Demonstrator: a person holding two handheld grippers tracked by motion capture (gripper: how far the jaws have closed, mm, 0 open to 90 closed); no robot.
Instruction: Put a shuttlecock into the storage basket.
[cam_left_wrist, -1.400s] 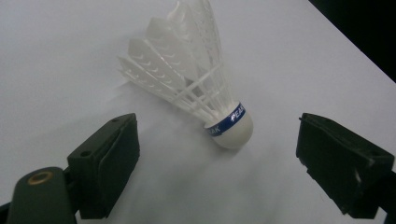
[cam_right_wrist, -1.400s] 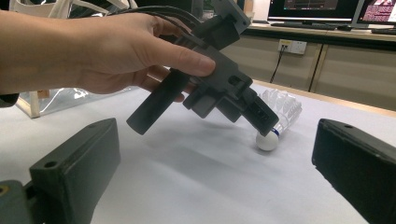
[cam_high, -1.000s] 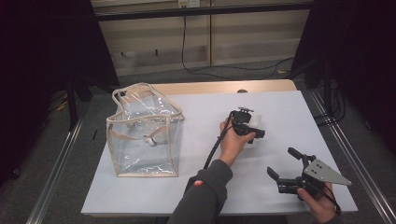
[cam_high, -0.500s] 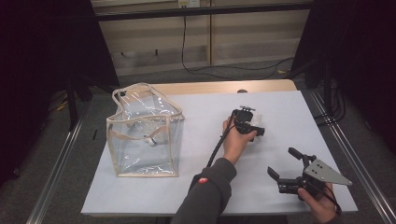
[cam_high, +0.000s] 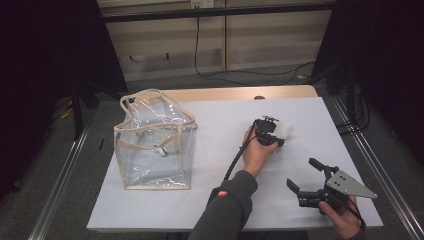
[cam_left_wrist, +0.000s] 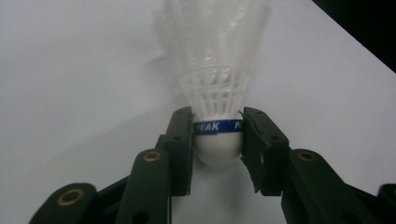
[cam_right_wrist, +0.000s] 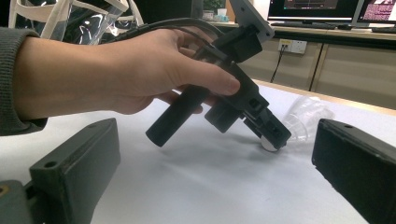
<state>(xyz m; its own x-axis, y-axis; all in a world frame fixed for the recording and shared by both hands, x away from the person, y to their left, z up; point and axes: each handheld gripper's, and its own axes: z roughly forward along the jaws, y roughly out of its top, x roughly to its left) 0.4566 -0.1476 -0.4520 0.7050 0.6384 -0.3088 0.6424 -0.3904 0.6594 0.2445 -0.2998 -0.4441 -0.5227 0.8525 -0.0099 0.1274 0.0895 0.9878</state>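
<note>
White plastic shuttlecock lies on the counter at three o'clock of the clear bag. Left claw, just closing, pinches its cork base; lift gently, without crushing the skirt. Right claw waits with jaws spread.

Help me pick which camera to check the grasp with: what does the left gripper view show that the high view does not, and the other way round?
Left gripper view alone: the blue band with lettering around the shuttlecock's cork, and the left gripper with a finger against each side of that cork; its jaws have just been closing on it.

High view alone: the clear bag standing at the table's left, and the right gripper open, apart from the shuttlecock.

Both: the shuttlecock lying on the white table surface at the left gripper.
</note>
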